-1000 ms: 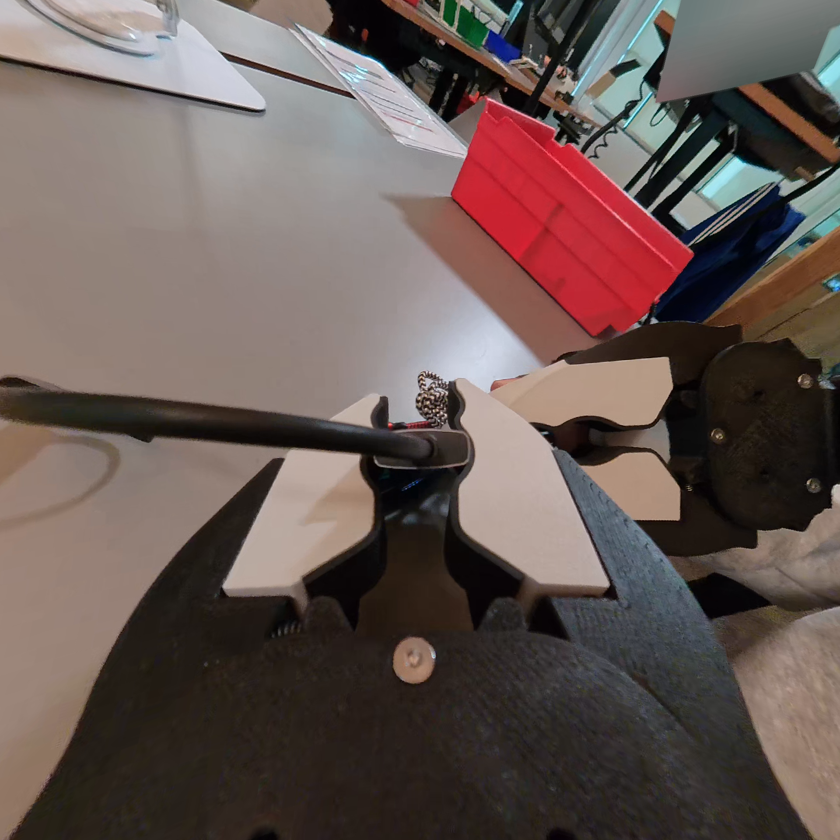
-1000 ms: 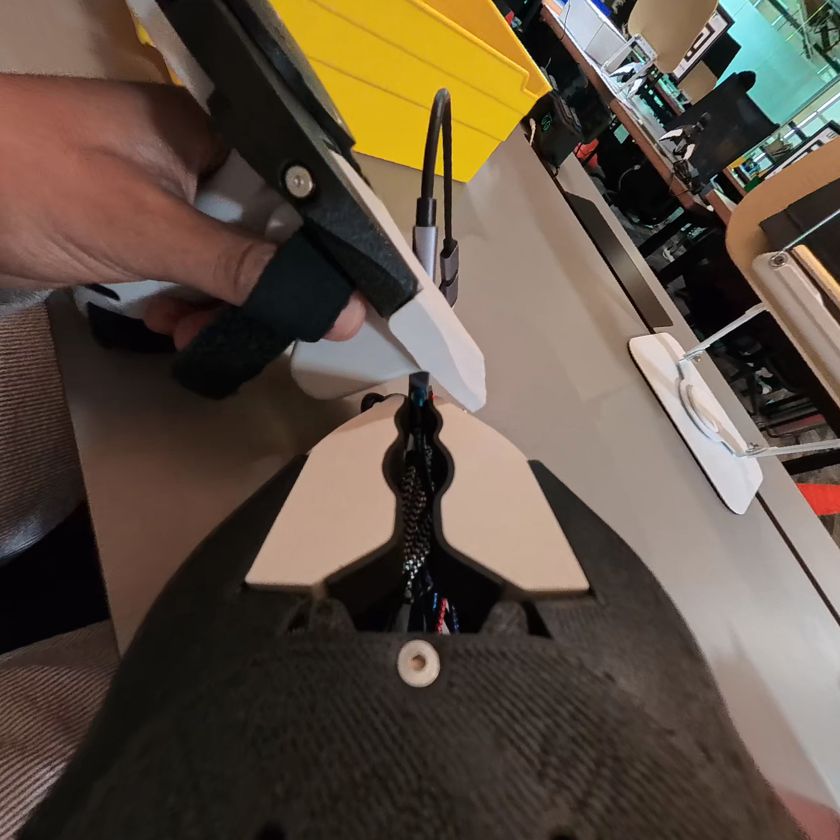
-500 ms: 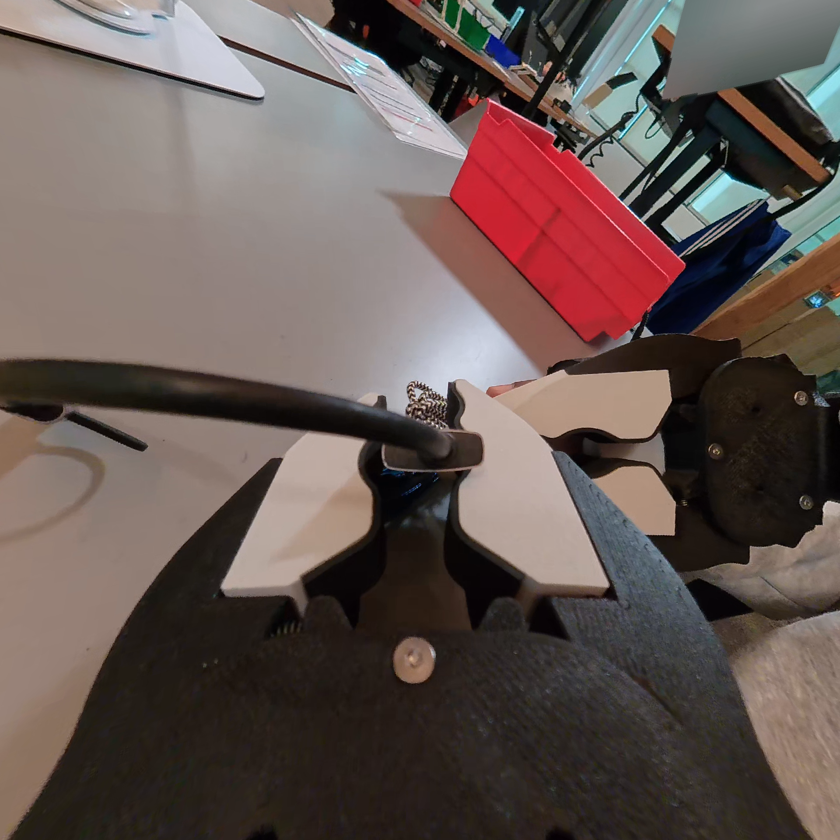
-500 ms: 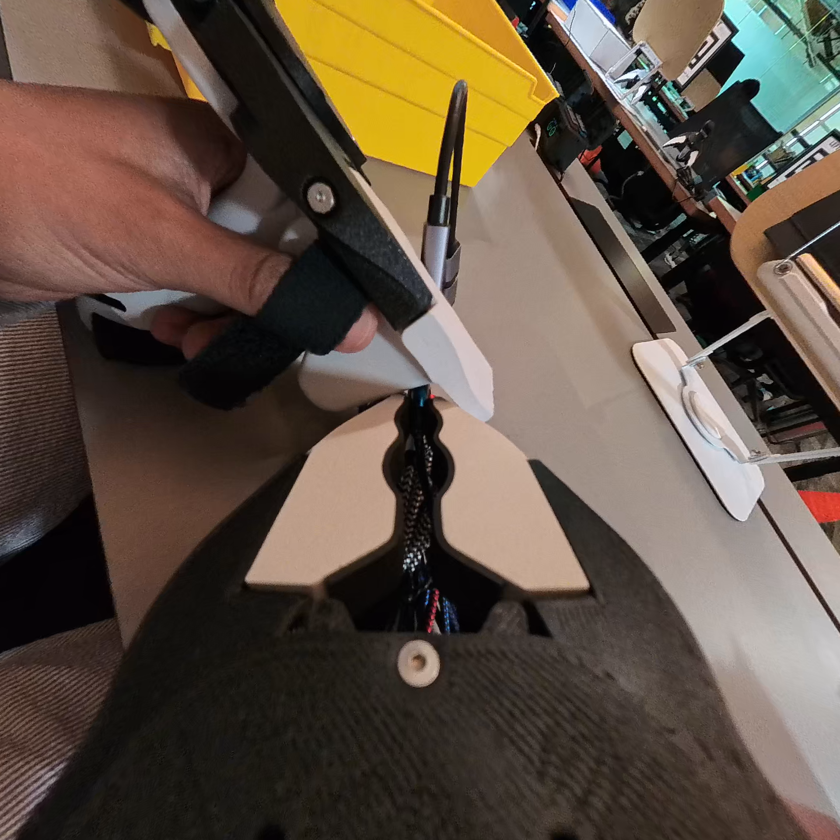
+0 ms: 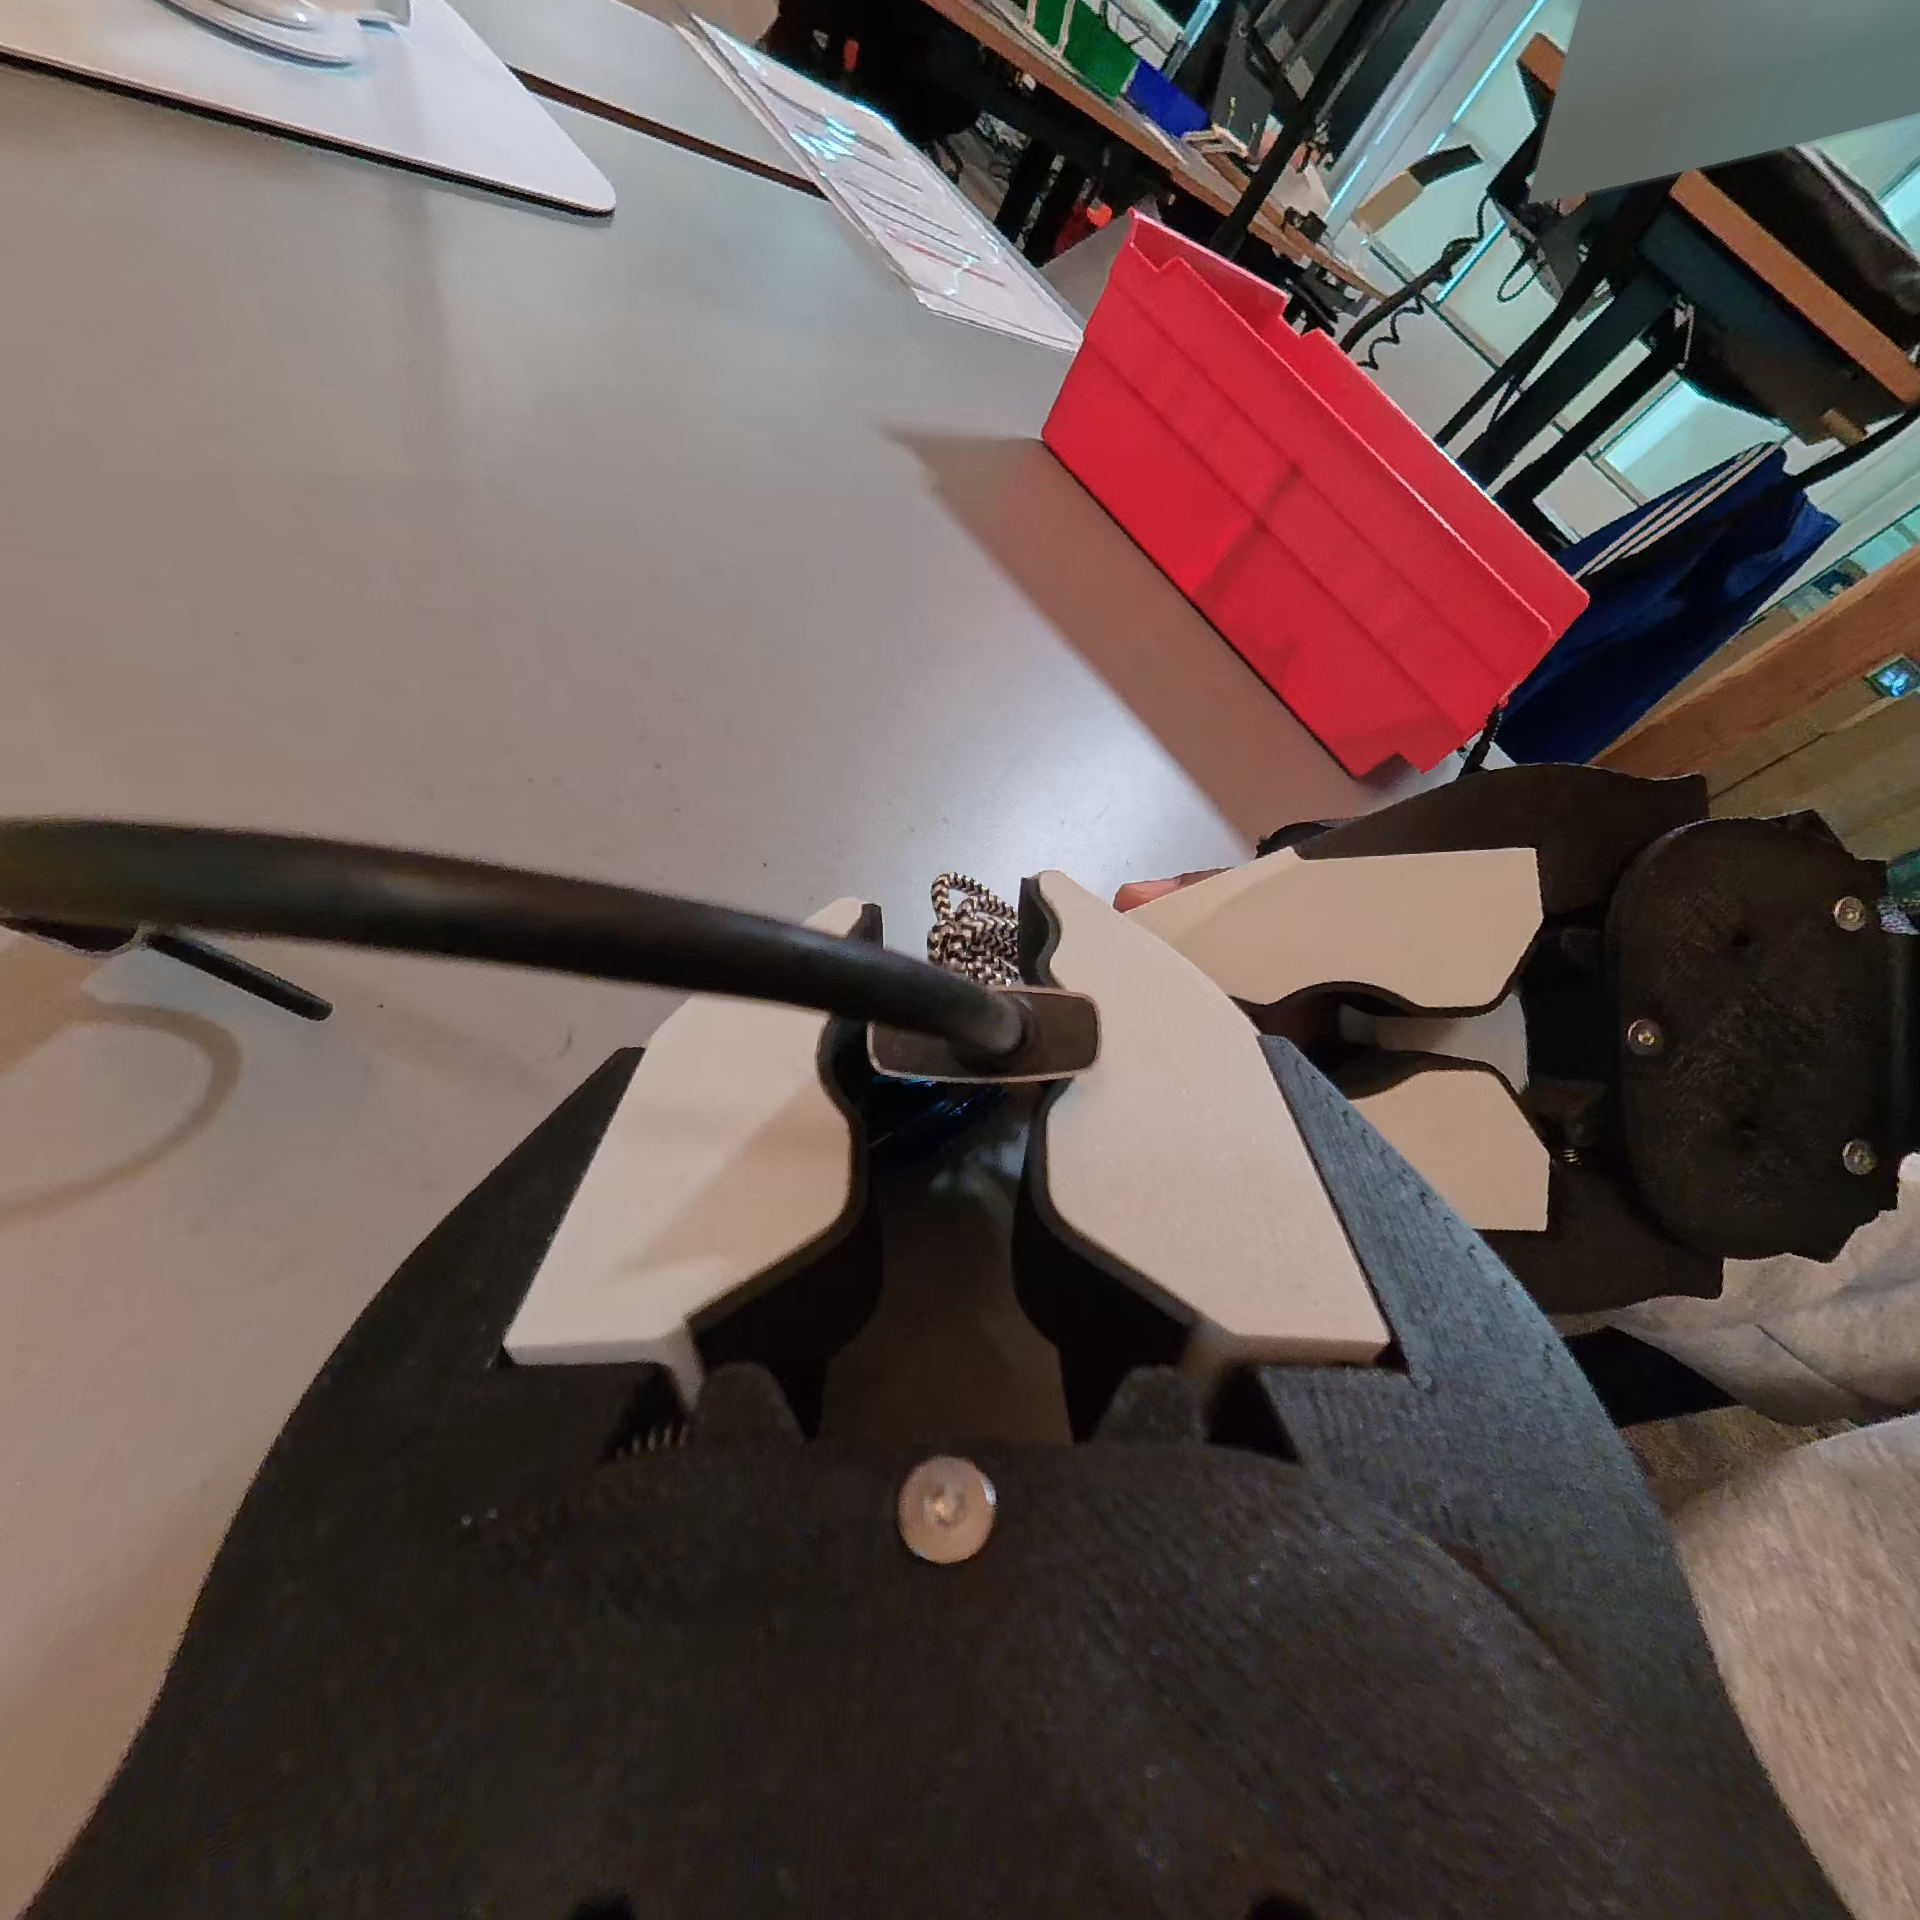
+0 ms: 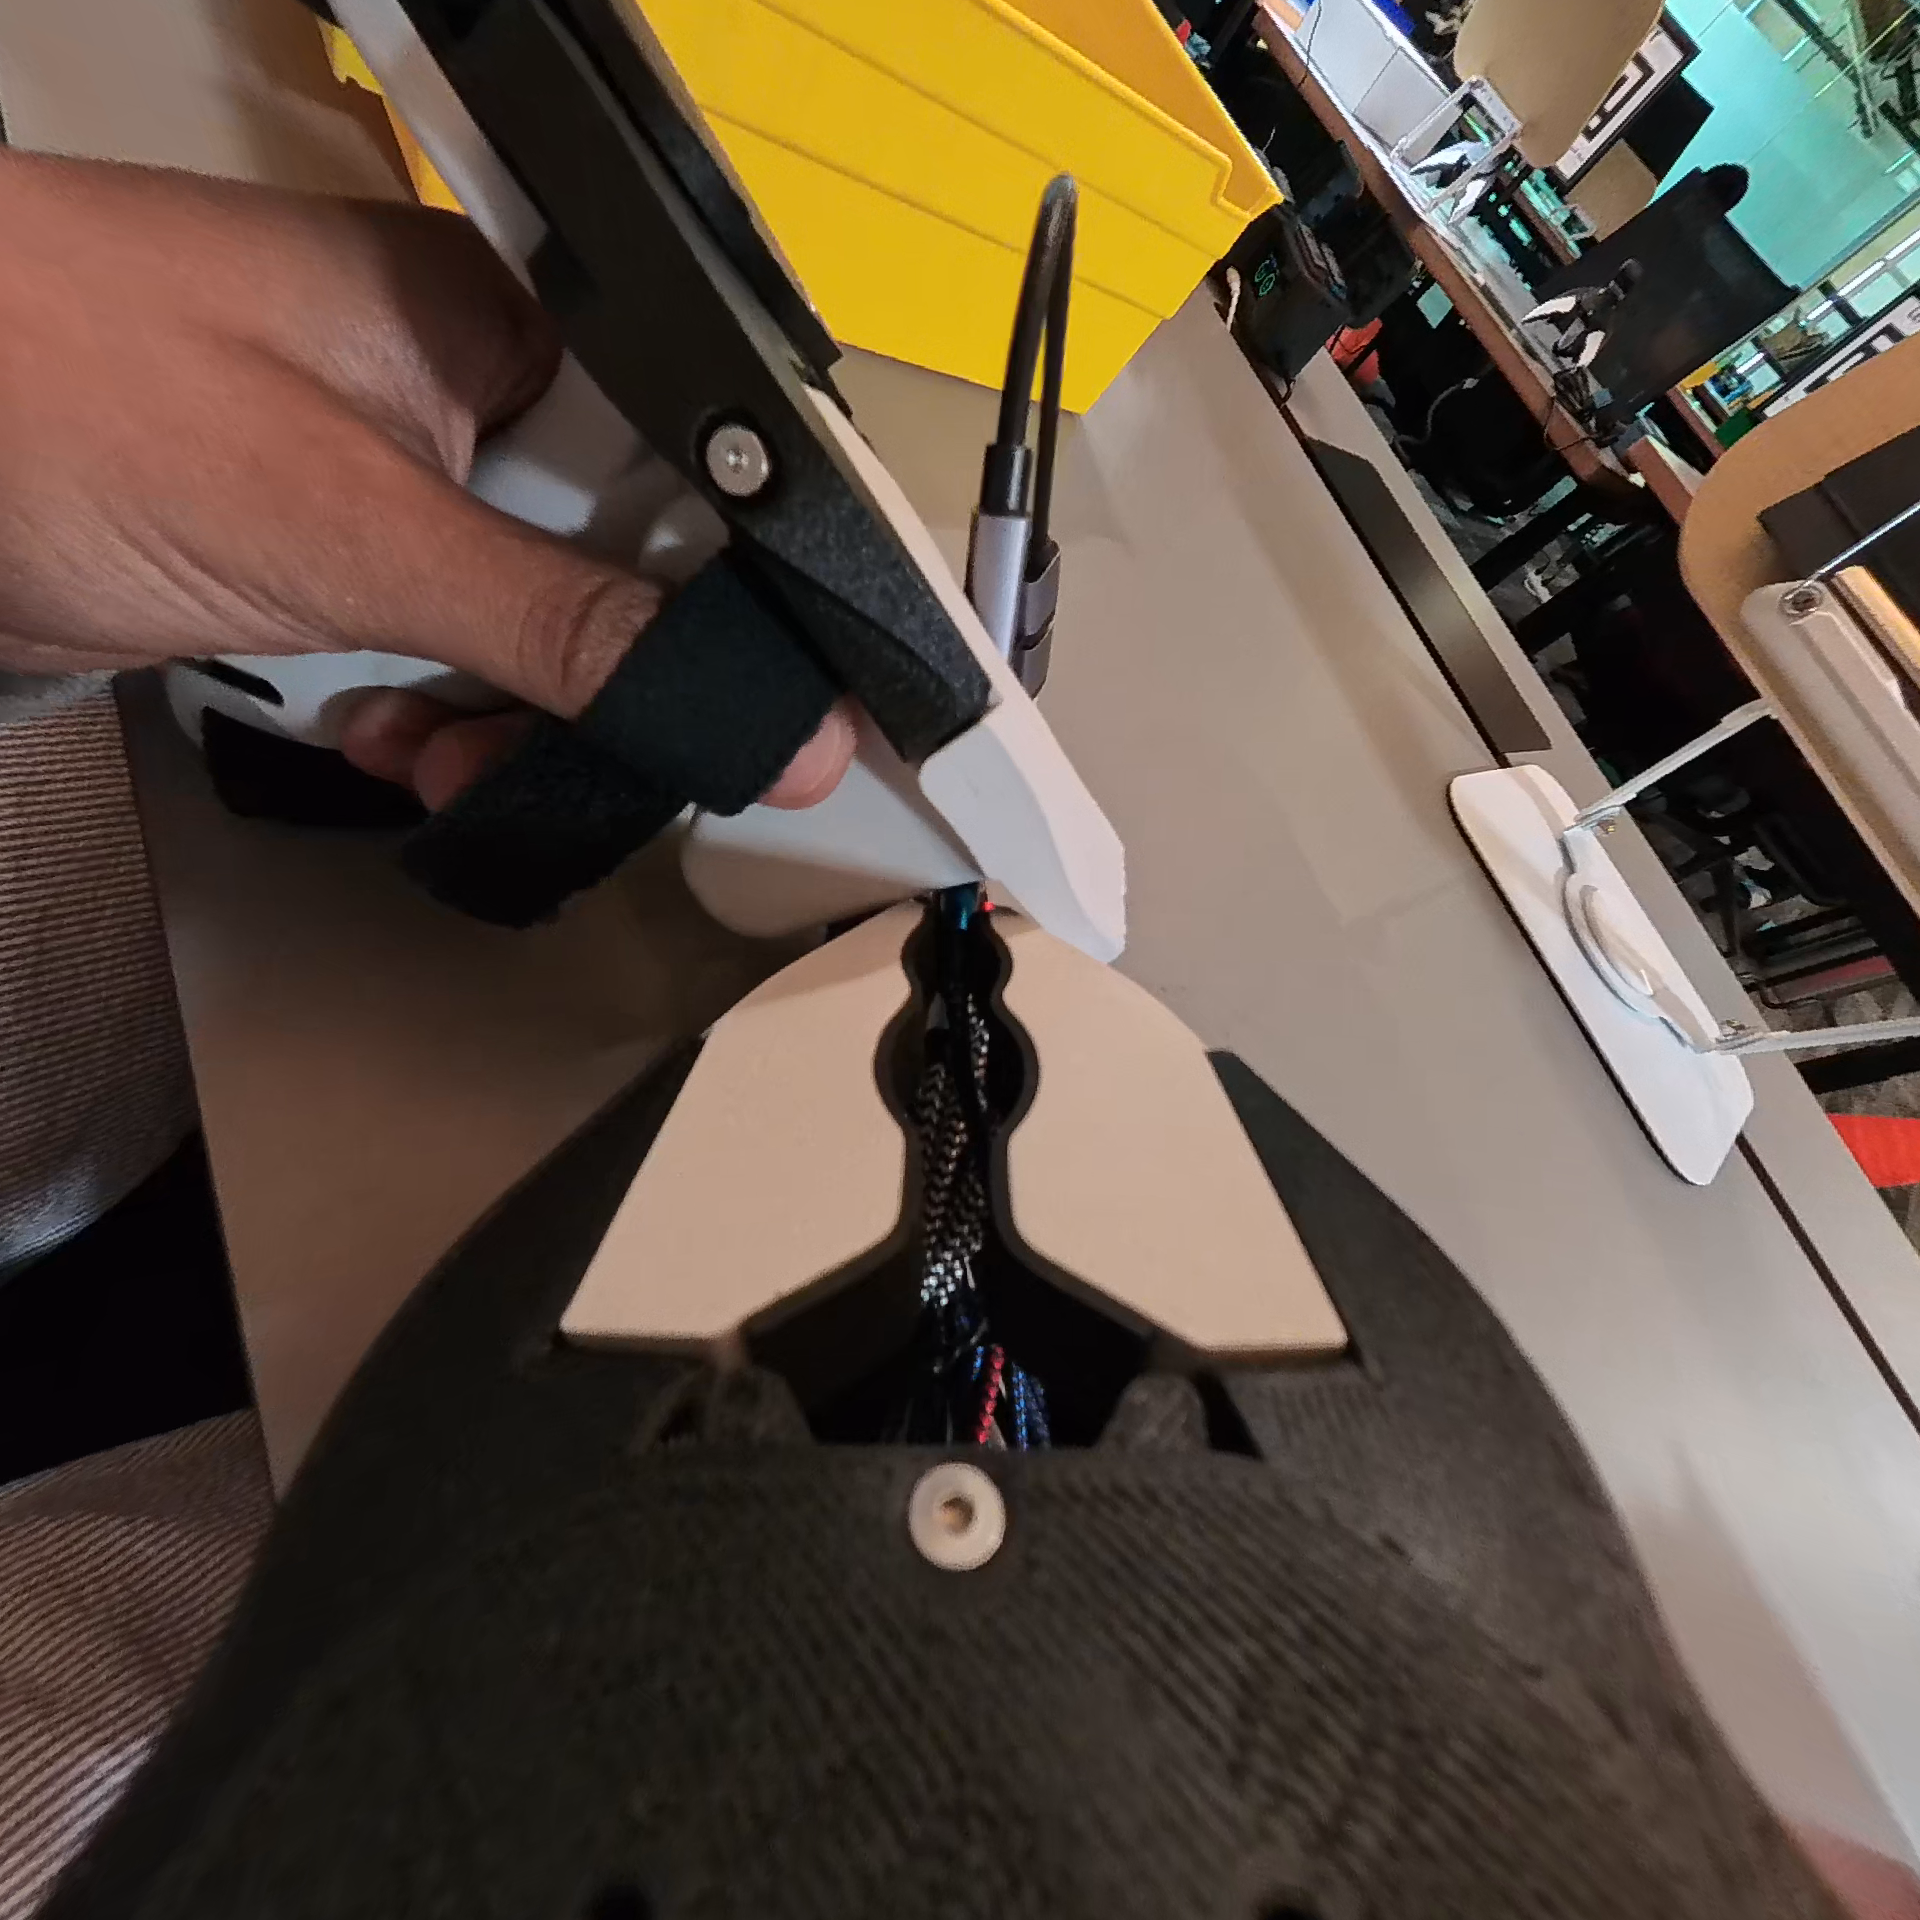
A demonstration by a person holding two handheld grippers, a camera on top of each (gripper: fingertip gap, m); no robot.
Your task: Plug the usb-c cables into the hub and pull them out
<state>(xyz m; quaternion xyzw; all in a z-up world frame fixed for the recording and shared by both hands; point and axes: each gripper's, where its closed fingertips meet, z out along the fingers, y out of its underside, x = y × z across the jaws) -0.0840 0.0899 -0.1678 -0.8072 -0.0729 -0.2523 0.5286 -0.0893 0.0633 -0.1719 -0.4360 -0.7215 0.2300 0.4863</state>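
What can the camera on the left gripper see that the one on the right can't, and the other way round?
Only the left wrist view shows the red bin and the clear plastic sleeve beyond it.

Only the right wrist view shows the yellow bin and the person's hand around the left hand-held gripper's handle.

Both show the grey table, the hub with its black cable clamped in the left hand-held gripper, the right hand-held gripper shut on a braided cable, and a white pad.
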